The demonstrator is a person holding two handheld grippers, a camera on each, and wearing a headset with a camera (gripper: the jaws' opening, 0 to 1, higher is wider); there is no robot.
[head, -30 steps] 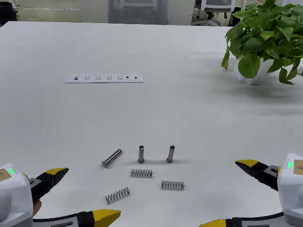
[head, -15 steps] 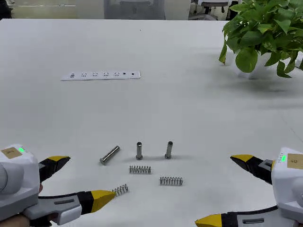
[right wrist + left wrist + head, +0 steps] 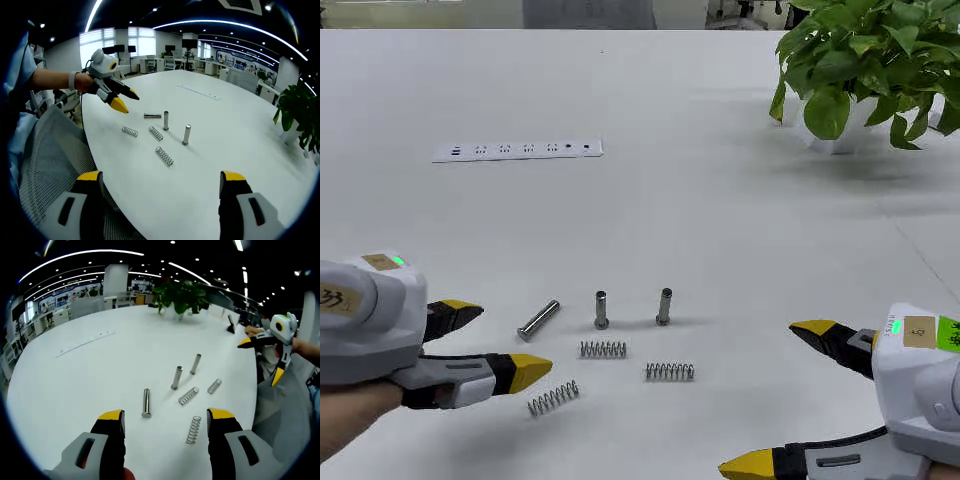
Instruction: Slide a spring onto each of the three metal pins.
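L gripper (image 3: 510, 338) & R gripper (image 3: 760, 395) hover nearest, jaws wide apart & empty, past them 3 springs (image 3: 603, 349) lie loose on the bench (image 3: 720, 220), then 3 pins (image 3: 601, 309), one flat, two upright, plant (image 3: 860, 60) far back.

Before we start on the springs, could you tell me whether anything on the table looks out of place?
In the head view, the left pin lies on its side, while the middle pin and right pin stand upright. Nothing else stands out.

The right claw (image 3: 770, 396) and plant (image 3: 850, 50) are cropped by edges.
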